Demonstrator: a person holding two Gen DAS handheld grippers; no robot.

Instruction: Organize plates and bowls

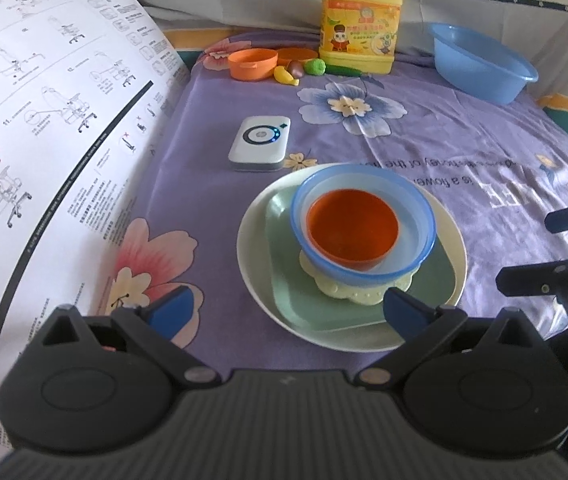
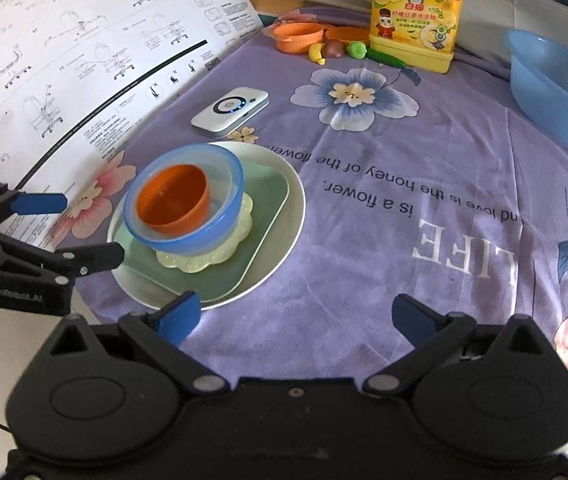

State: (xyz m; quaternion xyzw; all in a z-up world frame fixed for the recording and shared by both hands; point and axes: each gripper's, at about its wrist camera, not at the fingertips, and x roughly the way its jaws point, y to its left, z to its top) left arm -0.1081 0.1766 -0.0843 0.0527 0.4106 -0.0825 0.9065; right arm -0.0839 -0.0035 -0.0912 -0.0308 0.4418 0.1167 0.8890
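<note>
One stack sits on the purple floral cloth (image 1: pixel 464 128): an orange bowl (image 1: pixel 353 229) inside a blue bowl (image 1: pixel 424 220), on a scalloped dish (image 1: pixel 354 295), a green square plate (image 1: pixel 304 304) and a white round plate (image 1: pixel 256 268) (five pieces), while the left hand-held gripper (image 1: pixel 284 310) and the right hand-held gripper (image 2: pixel 294 316) gape empty.

Home — floral bedsheet (image 1: pixel 424 128), detergent jug (image 1: pixel 360 20)

cloth (image 2: pixel 424 168) — "LIFE", bottle (image 2: pixel 416 12) — "127"
</note>
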